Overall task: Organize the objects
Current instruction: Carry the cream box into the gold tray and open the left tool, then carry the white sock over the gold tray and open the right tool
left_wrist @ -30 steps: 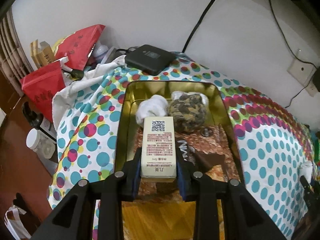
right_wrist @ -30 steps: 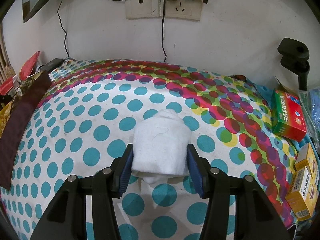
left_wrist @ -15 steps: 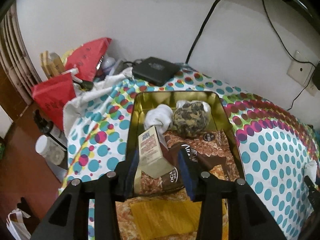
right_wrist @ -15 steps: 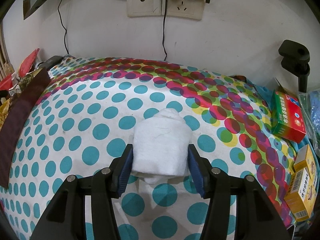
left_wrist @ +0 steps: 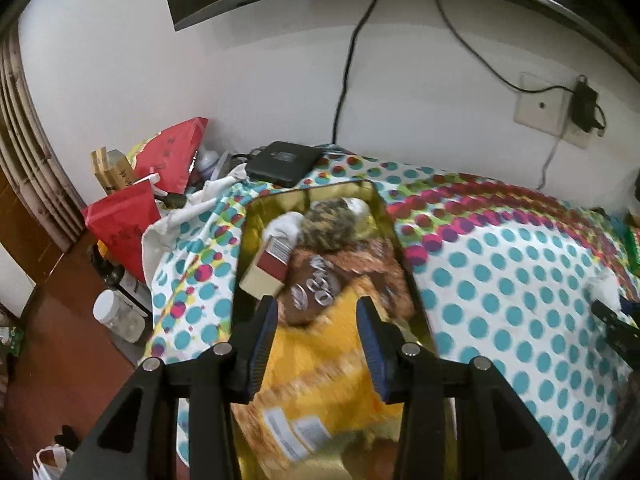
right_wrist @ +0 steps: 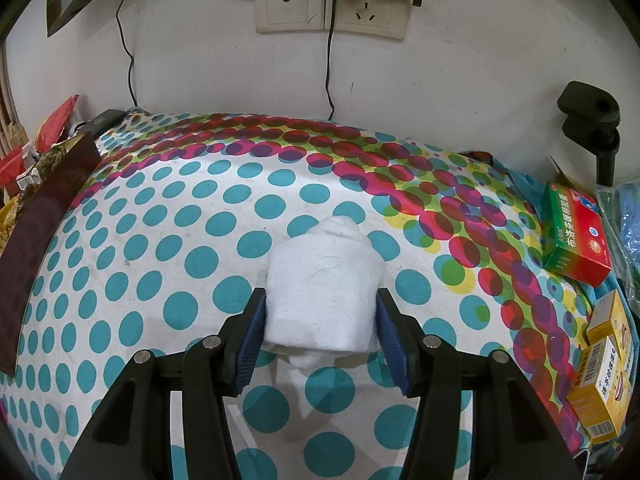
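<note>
Over the gold tin [left_wrist: 404, 256], which lies on the dotted cloth [left_wrist: 500, 280] just in front of a flat black box [left_wrist: 285, 162], the left gripper [left_wrist: 316, 332] hangs with nothing between its blue pads. Its jaws have just been opening and now stand apart, clear of everything below. The small cream-and-red carton [left_wrist: 267, 268] lies tilted inside the tin against its left wall, touching a brown packet [left_wrist: 318, 290]. Behind the carton, at the tin's far end, sit a white cloth roll [left_wrist: 286, 224] and a mottled brown ball [left_wrist: 330, 226]. A yellow bag [left_wrist: 320, 380] fills the tin's near end, under the jaws; this part of the picture is blurred. Left of the tin, past the table edge, stand red paper bags [left_wrist: 128, 220] and a white-capped jar [left_wrist: 116, 314].

Well to the right of the tin, on the same cloth, the right gripper [right_wrist: 322, 332] is closed on a white rolled towel [right_wrist: 324, 292], with both pads pressing its sides. The towel rests on the cloth. Beyond it, further from the tin, a green-and-red medicine box [right_wrist: 576, 240] and yellow boxes [right_wrist: 600, 380] lie at the cloth's edge. Wall sockets [right_wrist: 332, 4] with a plugged charger are on the wall behind the towel.
</note>
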A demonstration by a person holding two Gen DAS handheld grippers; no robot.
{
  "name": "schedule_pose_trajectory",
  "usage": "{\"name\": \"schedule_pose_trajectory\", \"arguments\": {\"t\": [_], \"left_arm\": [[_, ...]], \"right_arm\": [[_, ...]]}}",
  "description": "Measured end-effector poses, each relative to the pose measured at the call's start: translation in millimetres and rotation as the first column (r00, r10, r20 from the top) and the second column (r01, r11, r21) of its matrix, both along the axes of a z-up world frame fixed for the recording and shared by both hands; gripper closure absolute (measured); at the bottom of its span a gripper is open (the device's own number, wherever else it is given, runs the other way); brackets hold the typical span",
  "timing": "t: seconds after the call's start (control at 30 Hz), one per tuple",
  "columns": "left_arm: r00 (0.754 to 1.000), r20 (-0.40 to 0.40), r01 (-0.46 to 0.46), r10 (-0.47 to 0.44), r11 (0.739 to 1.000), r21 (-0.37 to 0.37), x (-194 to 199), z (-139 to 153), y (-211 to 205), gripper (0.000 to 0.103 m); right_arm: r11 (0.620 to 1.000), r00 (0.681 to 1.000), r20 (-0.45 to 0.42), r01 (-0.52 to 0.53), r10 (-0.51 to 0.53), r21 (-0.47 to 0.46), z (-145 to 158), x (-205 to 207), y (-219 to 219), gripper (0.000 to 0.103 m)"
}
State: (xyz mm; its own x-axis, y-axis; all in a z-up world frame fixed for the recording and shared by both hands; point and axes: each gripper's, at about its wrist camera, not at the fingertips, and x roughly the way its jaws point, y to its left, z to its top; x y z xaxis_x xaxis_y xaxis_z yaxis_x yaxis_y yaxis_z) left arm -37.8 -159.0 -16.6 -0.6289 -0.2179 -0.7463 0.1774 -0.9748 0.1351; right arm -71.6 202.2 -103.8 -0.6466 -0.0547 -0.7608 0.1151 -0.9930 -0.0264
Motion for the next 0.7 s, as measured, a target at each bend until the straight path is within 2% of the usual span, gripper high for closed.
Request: {"name": "schedule_pose_trajectory", "arguments": {"t": [0.1,0.23,0.4,0.63,0.7], "left_arm": [[1.000,0.005,0.025,-0.025,1.000,0.008,15.1,-1.2,17.7,0.061],[0.999,-0.036,0.031,-0.033,0.999,-0.041,40.6,-2.2,39.8,0.061],[0.998,-0.056,0.032,-0.030,0.999,0.041,76.7,-8.5,51.1,0.061],[0.999,-0.052,0.009,-0.006,0.998,0.062,123.0,-17.6,44.3,0.061],[0.999,-0.049,0.013,-0.009,0.997,0.072,129.2,-19.2,37.9,0.061]], "right_arm": [[1.000,1.000,0.000,0.000,0.000,0.000,0.2,-0.5,0.0,0.051],[1.000,1.000,-0.002,-0.001,0.001,0.014,-0.1,-0.9,-1.1,0.051],[1.000,1.000,-0.001,-0.001,0.001,0.017,-0.6,-1.4,-1.4,0.051],[0.999,1.000,0.007,-0.003,0.002,0.042,-2.5,-2.9,-3.3,0.051],[0.998,1.000,0.002,-0.007,0.007,0.054,-2.1,-2.3,-5.3,0.055]]}}
